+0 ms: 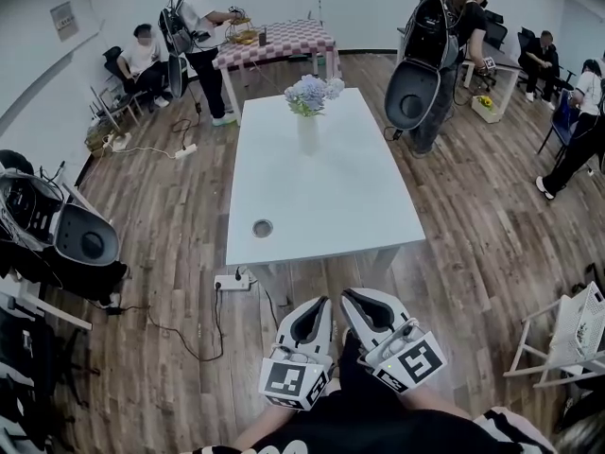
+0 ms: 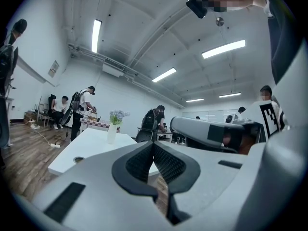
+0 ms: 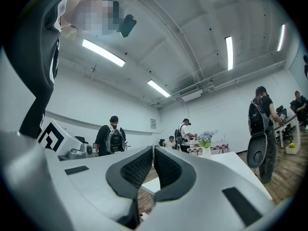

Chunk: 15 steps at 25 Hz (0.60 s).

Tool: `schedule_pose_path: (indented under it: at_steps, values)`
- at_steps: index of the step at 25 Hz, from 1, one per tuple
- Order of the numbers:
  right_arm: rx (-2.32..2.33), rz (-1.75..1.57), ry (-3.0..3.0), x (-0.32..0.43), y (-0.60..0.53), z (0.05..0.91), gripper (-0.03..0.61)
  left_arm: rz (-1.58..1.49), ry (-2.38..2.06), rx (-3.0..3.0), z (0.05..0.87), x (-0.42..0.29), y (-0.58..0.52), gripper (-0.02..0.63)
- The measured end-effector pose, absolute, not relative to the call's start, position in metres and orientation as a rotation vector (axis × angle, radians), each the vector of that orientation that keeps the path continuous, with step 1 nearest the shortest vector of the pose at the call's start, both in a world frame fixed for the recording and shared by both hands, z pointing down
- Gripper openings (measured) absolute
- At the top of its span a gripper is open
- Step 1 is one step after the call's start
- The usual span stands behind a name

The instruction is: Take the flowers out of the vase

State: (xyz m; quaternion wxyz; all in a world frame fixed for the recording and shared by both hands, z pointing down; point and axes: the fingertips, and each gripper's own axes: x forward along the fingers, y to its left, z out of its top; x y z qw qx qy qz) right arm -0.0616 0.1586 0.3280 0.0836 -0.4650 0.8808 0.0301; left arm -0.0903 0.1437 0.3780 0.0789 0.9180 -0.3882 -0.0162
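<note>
A bunch of pale blue and white flowers (image 1: 312,93) stands in a slim white vase (image 1: 308,132) at the far end of a long white table (image 1: 321,206). Both grippers hang side by side below the table's near edge, well short of the vase. The left gripper (image 1: 324,303) is shut with nothing between its pads, and so is the right gripper (image 1: 349,296). In the left gripper view the flowers (image 2: 117,115) and vase (image 2: 111,133) stand far beyond the shut left gripper (image 2: 153,144). The right gripper view shows the flowers (image 3: 208,137) small and distant past the shut right gripper (image 3: 153,148).
The table has a round cable hole (image 1: 262,227) near its front. A power strip (image 1: 232,280) and cables lie on the wood floor by the table leg. A person with a backpack (image 1: 430,55) stands at the table's far right. A white chair (image 1: 567,339) is right, dark equipment (image 1: 57,225) left.
</note>
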Motion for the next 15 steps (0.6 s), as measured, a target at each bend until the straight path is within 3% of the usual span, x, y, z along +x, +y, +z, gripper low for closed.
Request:
schedule_pose_path:
  at_steps: [15]
  values:
    - [-1.369, 0.100, 2.634, -0.051, 0.100, 0.326, 0.025, -0.050, -1.184, 2.758, 0.373, -0.079, 0.084, 0.005]
